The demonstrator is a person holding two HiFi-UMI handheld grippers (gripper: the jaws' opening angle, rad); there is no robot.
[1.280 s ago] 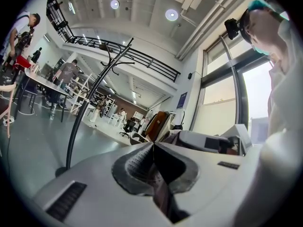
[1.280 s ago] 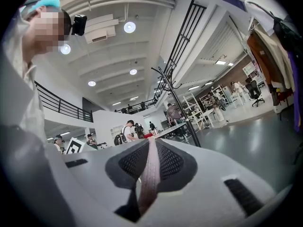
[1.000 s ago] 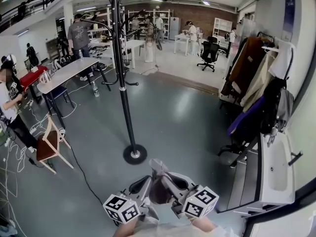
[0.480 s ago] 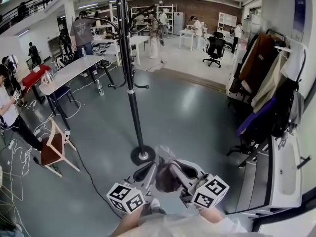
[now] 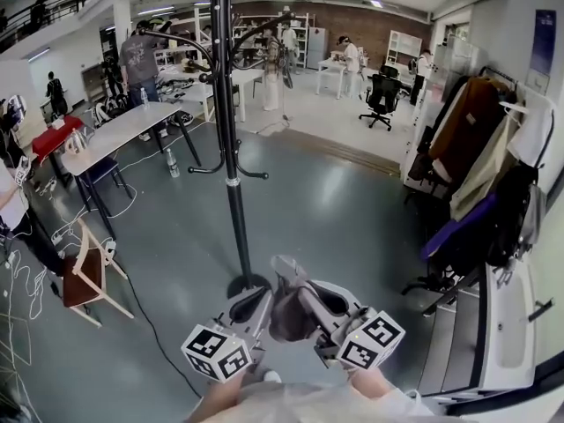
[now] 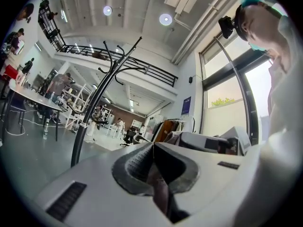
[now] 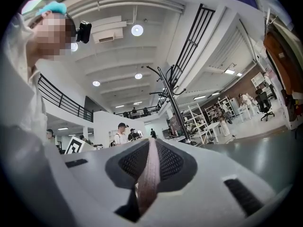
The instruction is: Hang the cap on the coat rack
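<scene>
Got the cap (image 5: 286,311) pinched from both sides, left gripper (image 5: 254,308) and right gripper (image 5: 315,305) each clamped on a thin bit of fabric, low in front of the coat rack (image 5: 231,157). Those hooks (image 5: 262,27) sit high, so I reckon stretching up could tug the cloth loose

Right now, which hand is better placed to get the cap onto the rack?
Left, marginally. Both tools clamp the cap, but the coat rack stands nearer the left tool than the right tool.
</scene>
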